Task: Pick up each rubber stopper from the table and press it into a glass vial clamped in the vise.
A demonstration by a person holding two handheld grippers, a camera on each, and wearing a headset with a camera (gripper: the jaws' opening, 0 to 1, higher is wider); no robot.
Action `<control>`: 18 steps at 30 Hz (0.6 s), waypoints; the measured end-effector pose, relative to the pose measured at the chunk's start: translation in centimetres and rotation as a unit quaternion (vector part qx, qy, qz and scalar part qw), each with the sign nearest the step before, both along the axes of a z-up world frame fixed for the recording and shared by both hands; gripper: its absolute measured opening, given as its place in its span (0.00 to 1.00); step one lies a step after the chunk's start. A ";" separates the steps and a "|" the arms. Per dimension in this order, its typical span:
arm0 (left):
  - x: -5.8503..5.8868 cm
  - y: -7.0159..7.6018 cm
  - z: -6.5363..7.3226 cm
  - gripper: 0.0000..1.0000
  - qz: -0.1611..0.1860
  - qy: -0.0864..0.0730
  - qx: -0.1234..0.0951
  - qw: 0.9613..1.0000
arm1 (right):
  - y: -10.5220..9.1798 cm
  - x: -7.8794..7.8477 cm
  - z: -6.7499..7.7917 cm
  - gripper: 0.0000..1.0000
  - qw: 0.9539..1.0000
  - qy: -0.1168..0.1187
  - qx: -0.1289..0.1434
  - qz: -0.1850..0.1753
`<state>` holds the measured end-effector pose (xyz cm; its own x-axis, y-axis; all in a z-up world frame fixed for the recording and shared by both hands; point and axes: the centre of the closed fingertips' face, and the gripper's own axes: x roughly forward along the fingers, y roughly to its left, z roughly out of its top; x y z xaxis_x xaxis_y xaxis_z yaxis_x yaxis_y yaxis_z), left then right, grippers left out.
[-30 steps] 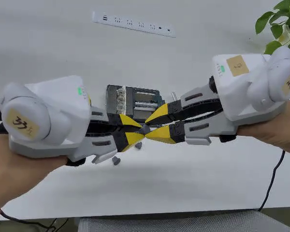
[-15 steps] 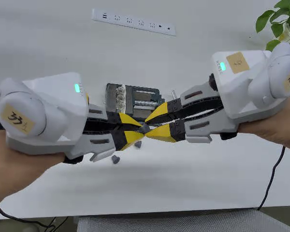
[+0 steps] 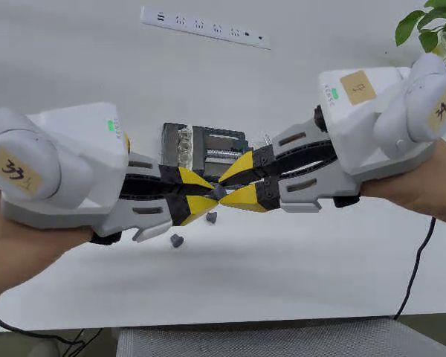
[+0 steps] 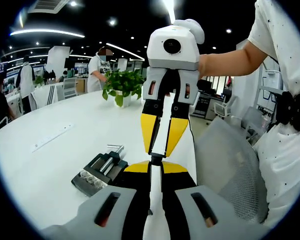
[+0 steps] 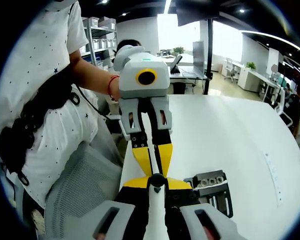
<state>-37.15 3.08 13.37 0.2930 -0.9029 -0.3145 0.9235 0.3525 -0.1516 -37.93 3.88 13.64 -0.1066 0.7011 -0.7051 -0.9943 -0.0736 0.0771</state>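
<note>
My left gripper and right gripper meet tip to tip above the white table, both shut on one small grey rubber stopper. That stopper shows as a dark round knob at the right gripper's tips, and as a dark speck in the left gripper view. Just behind the tips stands the dark vise, with a row of glass vials clamped at its left end. Two more grey stoppers lie on the table, one below the tips and another nearer the front edge.
A white power strip lies at the back of the table. A green plant stands at the far right. A black cable hangs off the right front edge, and a mesh chair sits below it.
The whole picture has shifted slightly with the head. The two grippers stay tip to tip on the stopper, and the loose stoppers lie where they were.
</note>
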 end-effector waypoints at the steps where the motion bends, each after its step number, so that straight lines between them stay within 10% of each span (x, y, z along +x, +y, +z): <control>1: 0.0 0.1 0.0 0.04 0.000 -0.001 -0.001 1.000 | 0.1 0.0 0.0 0.06 1.000 0.002 0.000 -0.001; 18: 0.5 1.8 -0.8 0.16 0.021 -0.013 0.003 1.000 | 0.9 1.8 0.1 0.06 1.000 0.007 -0.009 -0.005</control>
